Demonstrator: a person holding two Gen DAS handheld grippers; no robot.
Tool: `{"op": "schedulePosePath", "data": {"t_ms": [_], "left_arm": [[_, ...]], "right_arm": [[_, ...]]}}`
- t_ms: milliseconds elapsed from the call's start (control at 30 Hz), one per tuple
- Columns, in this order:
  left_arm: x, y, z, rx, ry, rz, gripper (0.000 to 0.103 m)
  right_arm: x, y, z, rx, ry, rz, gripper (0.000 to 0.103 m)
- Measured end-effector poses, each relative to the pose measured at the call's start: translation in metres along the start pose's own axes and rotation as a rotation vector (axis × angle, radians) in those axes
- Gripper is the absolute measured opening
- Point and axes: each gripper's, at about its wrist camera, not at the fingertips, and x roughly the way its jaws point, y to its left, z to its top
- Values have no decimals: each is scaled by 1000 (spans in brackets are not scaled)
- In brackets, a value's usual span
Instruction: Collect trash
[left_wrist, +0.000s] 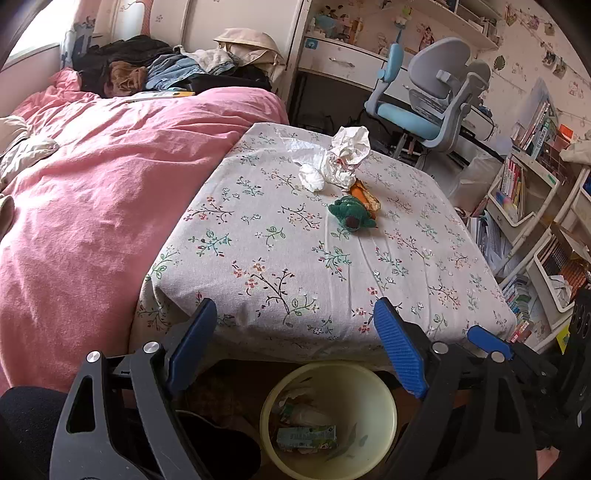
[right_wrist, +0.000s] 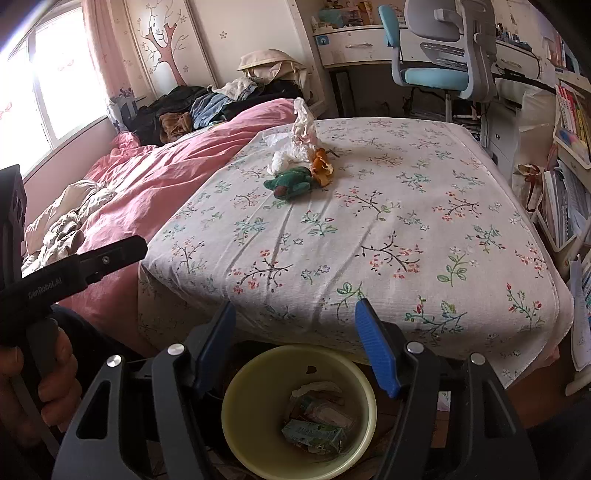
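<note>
Crumpled white tissues (left_wrist: 334, 158) (right_wrist: 297, 138), an orange peel (left_wrist: 365, 199) (right_wrist: 321, 168) and a small green plush toy (left_wrist: 349, 213) (right_wrist: 291, 182) lie together at the far middle of a table with a floral cloth (left_wrist: 295, 266) (right_wrist: 369, 229). A yellow bin (left_wrist: 380, 402) (right_wrist: 236, 417) stands on the floor below the table's near edge, with a green carton (left_wrist: 306, 437) (right_wrist: 314, 435) and wrappers inside. My left gripper (left_wrist: 295, 343) is open and empty above the bin. My right gripper (right_wrist: 295, 339) is open and empty above the bin too. The left gripper's body (right_wrist: 74, 266) shows at the left of the right wrist view.
A bed with a pink quilt (left_wrist: 92, 206) (right_wrist: 155, 173) adjoins the table's left side, clothes piled at its head. A blue and grey desk chair (left_wrist: 428, 107) (right_wrist: 439, 55) stands beyond the table. Bookshelves (left_wrist: 528, 206) (right_wrist: 569, 184) line the right side.
</note>
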Motion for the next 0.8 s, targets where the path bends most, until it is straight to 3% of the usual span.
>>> {"op": "schedulePosePath", "data": {"t_ms": [800], "left_arm": [[0, 1, 0, -1, -1, 0, 84]], "right_arm": [[0, 3, -1, -2, 0, 1, 65]]}}
